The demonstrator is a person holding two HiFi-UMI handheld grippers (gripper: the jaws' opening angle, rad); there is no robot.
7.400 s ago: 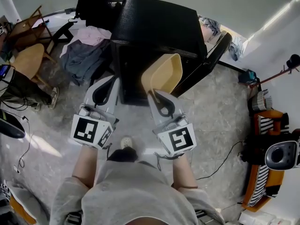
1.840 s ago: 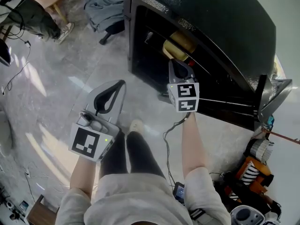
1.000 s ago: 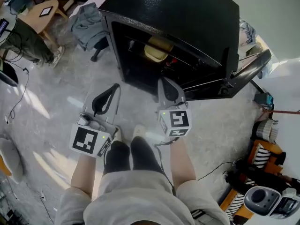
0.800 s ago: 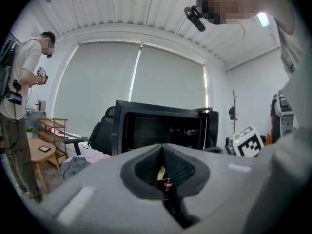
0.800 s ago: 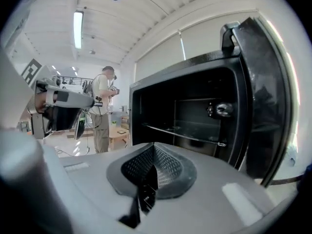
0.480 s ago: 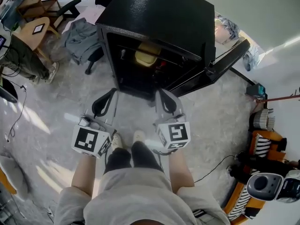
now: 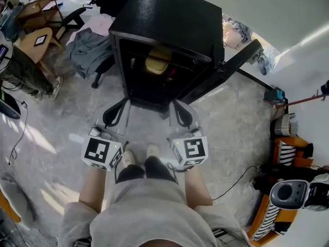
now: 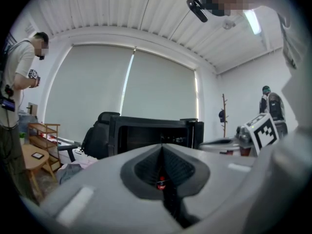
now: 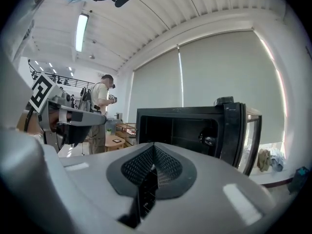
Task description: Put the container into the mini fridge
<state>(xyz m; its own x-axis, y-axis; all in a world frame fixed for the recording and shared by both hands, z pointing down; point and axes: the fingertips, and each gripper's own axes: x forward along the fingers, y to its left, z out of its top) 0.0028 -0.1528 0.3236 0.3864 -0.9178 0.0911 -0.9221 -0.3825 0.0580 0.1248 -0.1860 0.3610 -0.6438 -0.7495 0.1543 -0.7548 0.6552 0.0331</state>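
Note:
In the head view the black mini fridge stands with its door swung open to the right. The yellow container rests on a shelf inside, clear of both grippers. My left gripper and right gripper hang side by side over the floor just in front of the fridge opening. Both are shut with nothing between the jaws. The left gripper view shows its shut jaws aimed at the fridge. In the right gripper view the fridge shows past the shut jaws, its door at the right.
An office chair draped with clothes stands left of the fridge. Beyond it are a small wooden table and another person. Orange and striped items line the right wall. A cable runs across the floor.
The right gripper, which carried the yellow container and reached into the fridge, has let it go on the shelf and drawn back out. Both grippers now sit further from the fridge.

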